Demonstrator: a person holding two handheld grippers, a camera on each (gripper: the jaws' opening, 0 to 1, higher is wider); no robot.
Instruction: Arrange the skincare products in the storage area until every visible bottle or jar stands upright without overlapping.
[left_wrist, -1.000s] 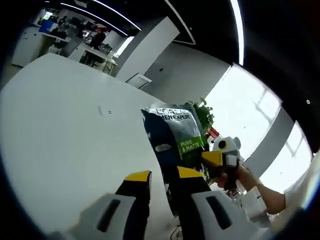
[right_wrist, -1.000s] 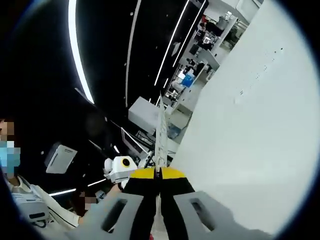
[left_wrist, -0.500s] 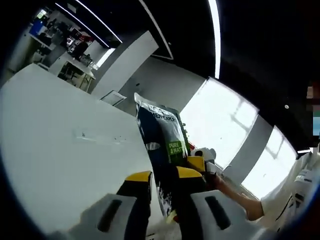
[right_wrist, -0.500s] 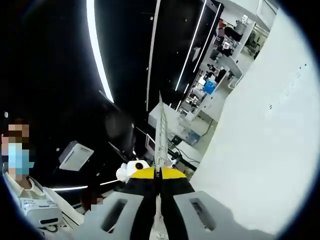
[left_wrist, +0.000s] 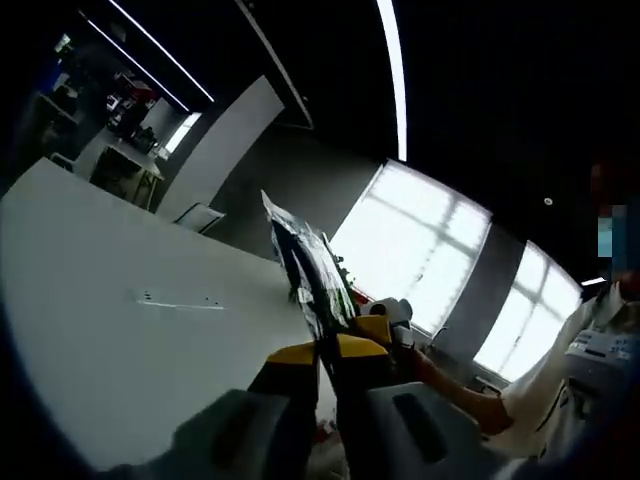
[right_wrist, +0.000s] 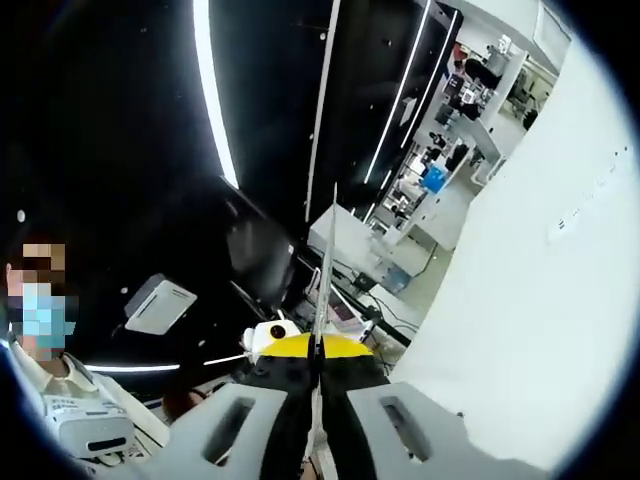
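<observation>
Spreading under both my grippers, the white table (left_wrist: 110, 340) takes most of the space. Above it I hold a flat dark sachet (left_wrist: 312, 275), long axis standing up from the jaws, top edge pointing at the ceiling lights. My left gripper (left_wrist: 322, 352) is clamped on its lower edge; my right gripper (right_wrist: 313, 347) pinches it too, where I see it edge-on as a thin sliver. Bright windows (left_wrist: 420, 250) sit behind.
</observation>
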